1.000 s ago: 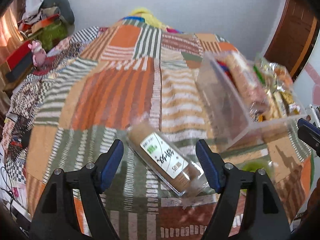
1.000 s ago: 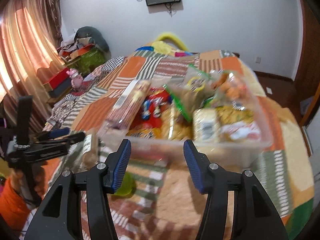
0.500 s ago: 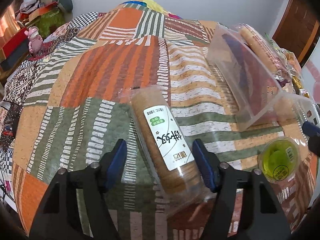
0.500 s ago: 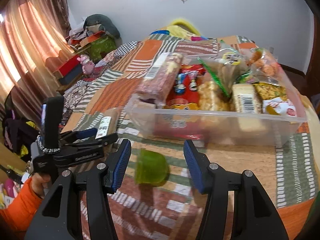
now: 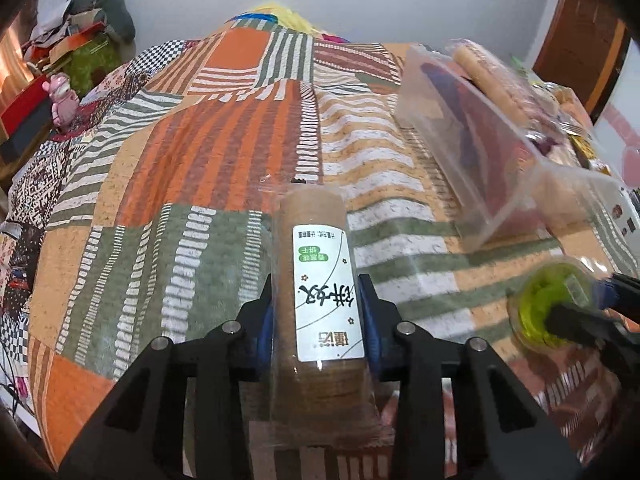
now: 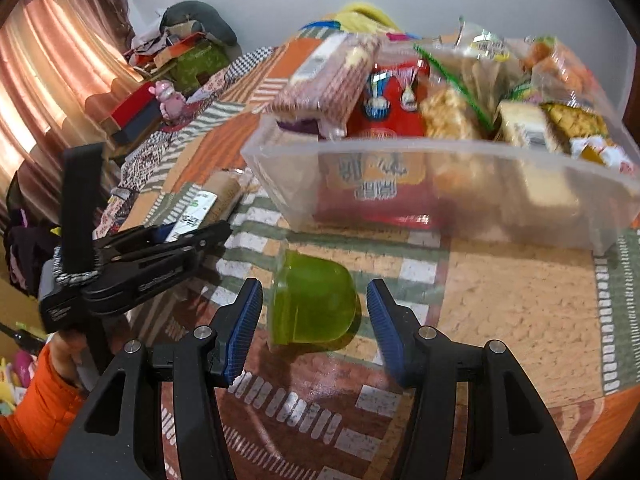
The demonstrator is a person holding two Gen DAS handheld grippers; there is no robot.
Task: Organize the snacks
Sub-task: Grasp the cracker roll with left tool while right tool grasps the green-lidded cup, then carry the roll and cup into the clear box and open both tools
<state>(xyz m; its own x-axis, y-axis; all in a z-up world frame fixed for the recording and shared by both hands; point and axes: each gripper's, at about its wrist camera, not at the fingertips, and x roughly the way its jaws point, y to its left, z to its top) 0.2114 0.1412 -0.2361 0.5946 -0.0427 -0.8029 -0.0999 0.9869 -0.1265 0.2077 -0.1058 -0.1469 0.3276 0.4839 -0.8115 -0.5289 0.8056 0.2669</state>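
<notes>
My left gripper (image 5: pixel 318 312) is shut on a long clear-wrapped roll of brown biscuits (image 5: pixel 314 280) with a white label, lying on the patchwork bedspread. The roll also shows in the right wrist view (image 6: pixel 208 200), with the left gripper (image 6: pixel 188 236) around it. My right gripper (image 6: pixel 314 312) is open, its blue pads either side of a green jelly cup (image 6: pixel 314 300) lying on its side, not touching it. The cup shows at the right of the left wrist view (image 5: pixel 554 304). A clear plastic bin (image 6: pixel 460 188) full of snack packs stands behind the cup.
The patchwork bedspread (image 5: pixel 200 152) stretches away to the left and back. The clear bin (image 5: pixel 480 152) lies to the right of the biscuit roll. A pink toy (image 5: pixel 62 98) and stacked boxes stand beyond the bed's left edge.
My left gripper has closed onto the biscuit roll, which now lies straight between its fingers. My right gripper has moved forward so its open fingers flank the green jelly cup.
</notes>
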